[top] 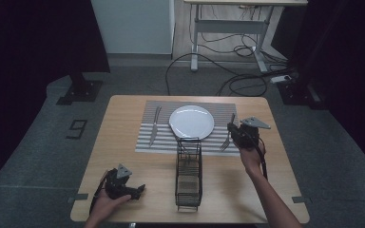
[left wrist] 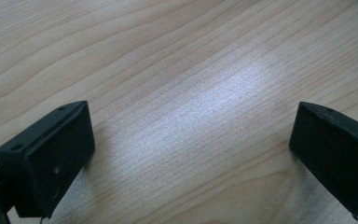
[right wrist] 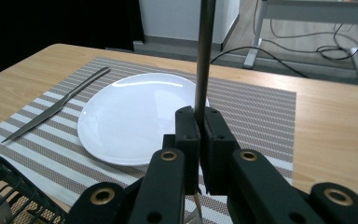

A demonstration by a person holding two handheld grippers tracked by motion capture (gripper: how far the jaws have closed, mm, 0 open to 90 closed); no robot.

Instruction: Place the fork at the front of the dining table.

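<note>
We are laying a place setting: the plate (top: 191, 121) and knife (top: 155, 126) are already lying on the mat (top: 161, 140). Our right tool (top: 232, 129) is clamping the fork (top: 226, 140) right of the plate, tines touching the mat. Our left tool (top: 140, 190) is idling apart on the surface (top: 123, 156).

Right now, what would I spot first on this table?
The white plate in the middle of the striped mat, with a knife lying left of it. On the plate's right, the right hand-held gripper pinches a fork by its handle. A black wire basket stands nearer the person.
</note>
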